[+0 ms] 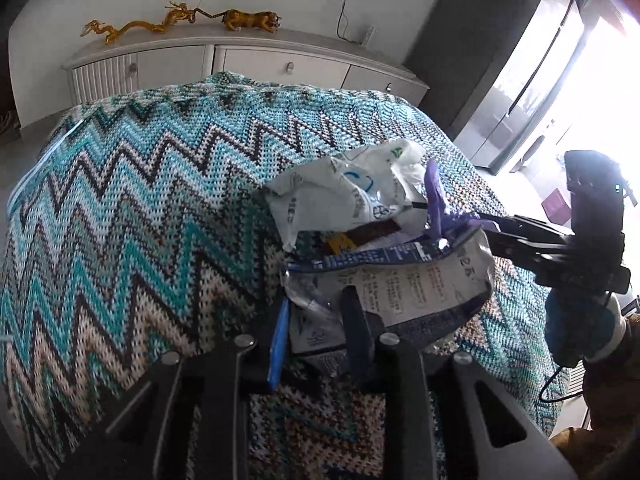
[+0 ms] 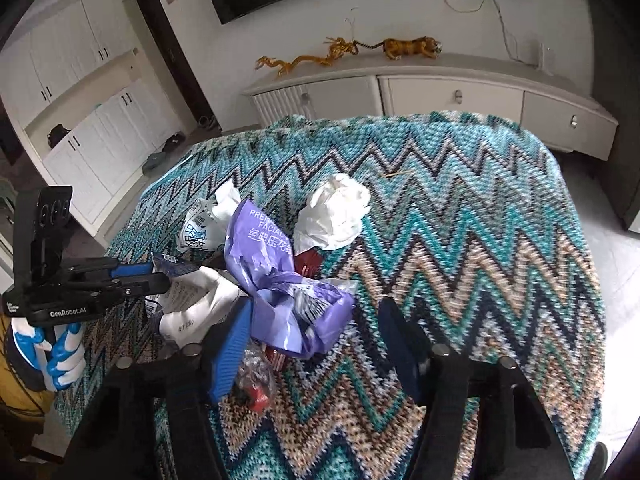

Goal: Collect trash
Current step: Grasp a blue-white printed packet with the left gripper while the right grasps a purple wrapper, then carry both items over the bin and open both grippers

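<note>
A pile of trash lies on a bed with a zigzag knit blanket. My left gripper is shut on the rim of a white and blue printed bag that holds wrappers. It also shows at the left of the right wrist view. My right gripper is open around a crumpled purple facial tissue wrapper; in the left wrist view it reaches in from the right over the bag's mouth. A crumpled white tissue lies beyond the purple wrapper. A white plastic bag lies behind the printed bag.
A small clear wrapper with a red piece lies near my right gripper's left finger. A white sideboard with a dragon and a tiger figurine stands past the bed's foot. White cupboards are at the left. A bright window is at the right of the left wrist view.
</note>
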A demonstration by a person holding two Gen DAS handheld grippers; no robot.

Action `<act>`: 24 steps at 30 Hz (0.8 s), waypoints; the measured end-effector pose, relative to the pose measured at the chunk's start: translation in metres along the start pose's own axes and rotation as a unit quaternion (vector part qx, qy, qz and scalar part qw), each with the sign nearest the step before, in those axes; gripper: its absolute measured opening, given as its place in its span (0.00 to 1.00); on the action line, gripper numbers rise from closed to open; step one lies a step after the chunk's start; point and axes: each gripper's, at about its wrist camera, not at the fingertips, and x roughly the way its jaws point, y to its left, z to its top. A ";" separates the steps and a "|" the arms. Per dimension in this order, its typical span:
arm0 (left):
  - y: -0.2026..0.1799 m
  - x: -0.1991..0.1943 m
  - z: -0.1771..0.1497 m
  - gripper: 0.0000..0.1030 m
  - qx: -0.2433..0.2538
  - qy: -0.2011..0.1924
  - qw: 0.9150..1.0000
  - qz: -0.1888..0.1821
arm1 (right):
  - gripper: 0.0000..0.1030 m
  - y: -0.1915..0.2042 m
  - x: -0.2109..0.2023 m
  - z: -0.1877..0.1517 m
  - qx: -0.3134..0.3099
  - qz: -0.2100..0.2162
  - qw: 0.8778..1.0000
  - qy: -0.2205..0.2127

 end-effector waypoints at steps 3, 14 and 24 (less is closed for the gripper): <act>-0.003 -0.005 -0.007 0.17 -0.014 -0.002 1.000 -0.003 | 0.38 0.001 0.003 -0.002 -0.003 0.005 1.000 0.000; -0.014 -0.045 -0.019 0.12 -0.038 -0.046 0.998 0.022 | 0.35 -0.001 -0.061 -0.021 0.001 -0.006 0.999 -0.049; -0.024 -0.098 -0.010 0.11 -0.051 -0.094 0.994 0.027 | 0.35 -0.012 -0.140 -0.054 0.028 -0.020 0.994 -0.108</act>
